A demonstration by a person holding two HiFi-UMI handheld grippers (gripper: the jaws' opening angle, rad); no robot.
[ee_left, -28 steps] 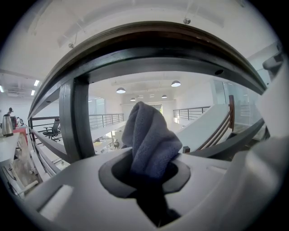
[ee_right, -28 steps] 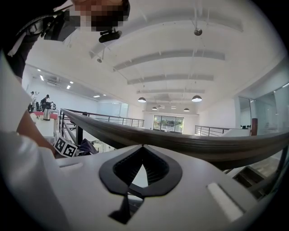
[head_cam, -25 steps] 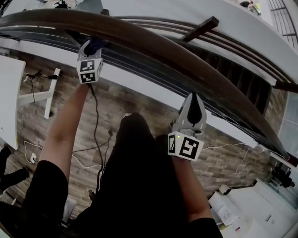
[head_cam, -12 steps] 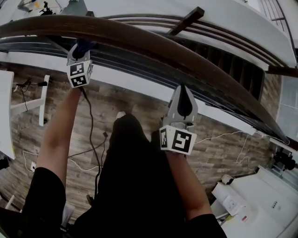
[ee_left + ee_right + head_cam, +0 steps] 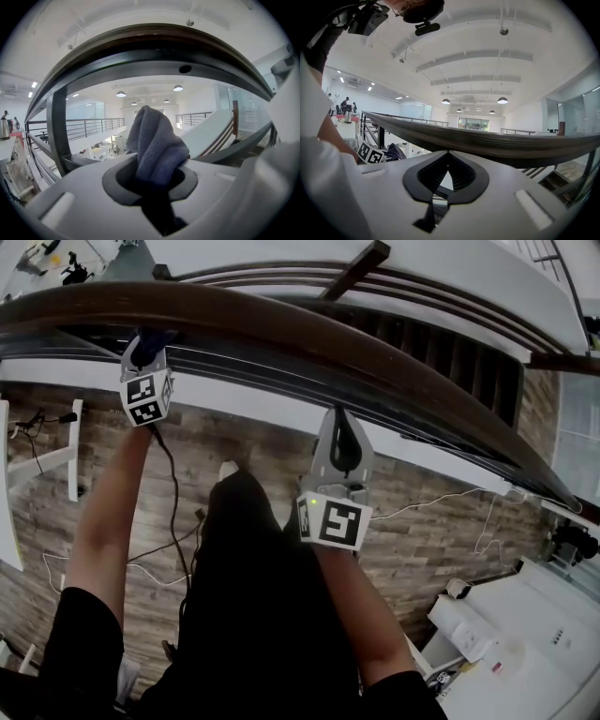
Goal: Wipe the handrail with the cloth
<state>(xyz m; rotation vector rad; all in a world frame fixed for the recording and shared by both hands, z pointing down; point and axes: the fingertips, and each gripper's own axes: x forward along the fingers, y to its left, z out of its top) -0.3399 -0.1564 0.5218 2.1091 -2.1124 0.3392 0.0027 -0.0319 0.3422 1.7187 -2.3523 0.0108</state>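
Note:
The dark wooden handrail (image 5: 281, 320) curves across the top of the head view from the left to the far right. My left gripper (image 5: 142, 351) sits just under it at the left, shut on a blue-grey cloth (image 5: 152, 341). In the left gripper view the cloth (image 5: 157, 145) sticks up out of the left gripper (image 5: 157, 171) toward the handrail's underside (image 5: 154, 44), a little short of it. My right gripper (image 5: 340, 418) points at the rail's near side in the middle. In its own view the right gripper (image 5: 448, 157) is shut on nothing, just below the handrail (image 5: 497, 143).
Dark metal bars (image 5: 309, 371) and posts (image 5: 58, 131) run under the handrail, with an open atrium beyond. A brick-patterned floor (image 5: 253, 442) carries loose cables (image 5: 173, 512). White tables (image 5: 525, 634) stand at the lower right and a white stand (image 5: 56, 456) at the left.
Both grippers have shifted left along the handrail in the head view, the left one still holding the cloth under the rail. The right gripper stayed shut.

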